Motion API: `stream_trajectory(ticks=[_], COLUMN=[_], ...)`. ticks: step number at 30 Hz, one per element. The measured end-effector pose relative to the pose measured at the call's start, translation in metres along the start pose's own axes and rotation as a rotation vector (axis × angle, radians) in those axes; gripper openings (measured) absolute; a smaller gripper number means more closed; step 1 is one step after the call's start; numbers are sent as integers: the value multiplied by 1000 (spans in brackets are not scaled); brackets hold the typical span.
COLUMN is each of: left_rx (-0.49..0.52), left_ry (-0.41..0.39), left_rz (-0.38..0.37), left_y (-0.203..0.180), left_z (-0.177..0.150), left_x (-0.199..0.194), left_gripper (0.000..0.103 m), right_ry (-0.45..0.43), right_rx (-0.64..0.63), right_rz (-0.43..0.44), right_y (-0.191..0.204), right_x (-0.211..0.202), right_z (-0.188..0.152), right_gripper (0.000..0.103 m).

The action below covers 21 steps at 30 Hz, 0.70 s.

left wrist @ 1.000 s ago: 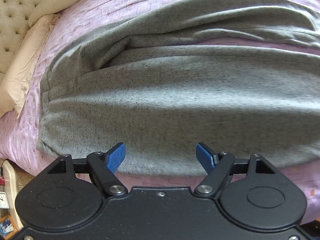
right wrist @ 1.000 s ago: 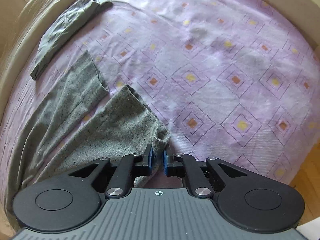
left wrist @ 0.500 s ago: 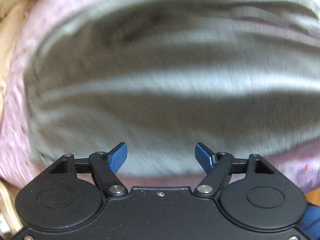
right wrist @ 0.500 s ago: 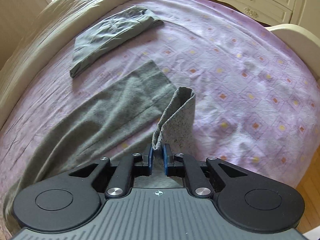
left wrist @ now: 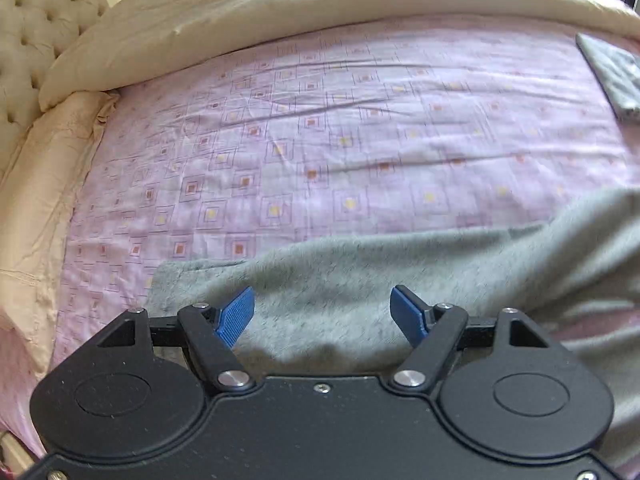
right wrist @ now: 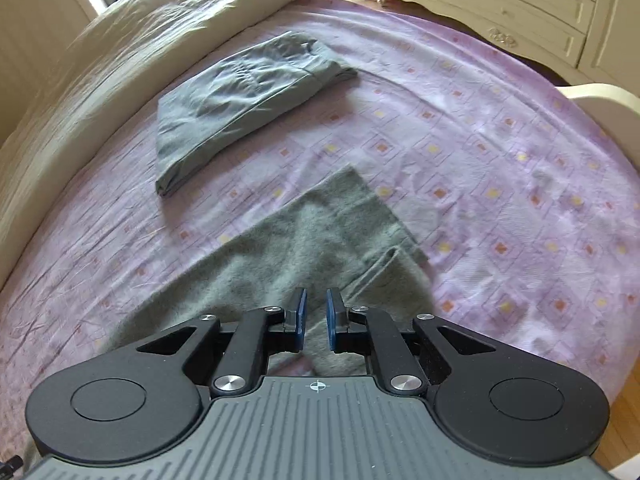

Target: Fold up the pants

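Pinching only a thin fold of the grey pants (right wrist: 304,240), the right gripper (right wrist: 316,316) could drop it mid-bed while the left gripper (left wrist: 322,312) gapes wide, empty

Daylit, slight blur, fisheye-bent edges.

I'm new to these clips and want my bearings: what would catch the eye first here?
First, the soft grey marl pants spread across the lilac diamond-patterned bedsheet, one leg pinched in the nearly closed right hand-held gripper. Beyond them, nearer the cream duvet, lies a neatly folded grey-green garment. In the other view, the left hand-held gripper hangs wide open over the pants' edge, gripping nothing.
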<state>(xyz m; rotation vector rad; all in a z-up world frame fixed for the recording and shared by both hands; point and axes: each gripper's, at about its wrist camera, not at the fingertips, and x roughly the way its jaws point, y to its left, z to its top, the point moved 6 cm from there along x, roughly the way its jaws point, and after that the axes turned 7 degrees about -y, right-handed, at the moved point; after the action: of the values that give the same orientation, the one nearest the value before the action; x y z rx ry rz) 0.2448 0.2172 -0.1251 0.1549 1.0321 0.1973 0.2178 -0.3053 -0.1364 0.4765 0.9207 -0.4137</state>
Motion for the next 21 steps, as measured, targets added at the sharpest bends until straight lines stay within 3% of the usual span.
stream_trajectory(ticks=[3,8,11,18,21], left_rx=[-29,-62,-75,-45,-23], left_ry=[28,106,146,163,150], left_rz=[-21,-68,-88,-94,-96], left_y=[-13,-49,-69,-100,-109], left_z=[-7,-39,-57,-76,-77], left_x=[5,-2,-13,-39,-47], left_gripper=[77,77,77,77,77], right_ry=[-16,37,41,72,31], right_rx=[-127,-438,-572,-676,-581], right_rz=[-9,31,35,-78,-52], right_y=[-6,30,54,59,36], right_x=[-9,5,26,68,50], right_z=[-3,-45,-72,-98,-85], right_gripper=[10,12,22,23,6])
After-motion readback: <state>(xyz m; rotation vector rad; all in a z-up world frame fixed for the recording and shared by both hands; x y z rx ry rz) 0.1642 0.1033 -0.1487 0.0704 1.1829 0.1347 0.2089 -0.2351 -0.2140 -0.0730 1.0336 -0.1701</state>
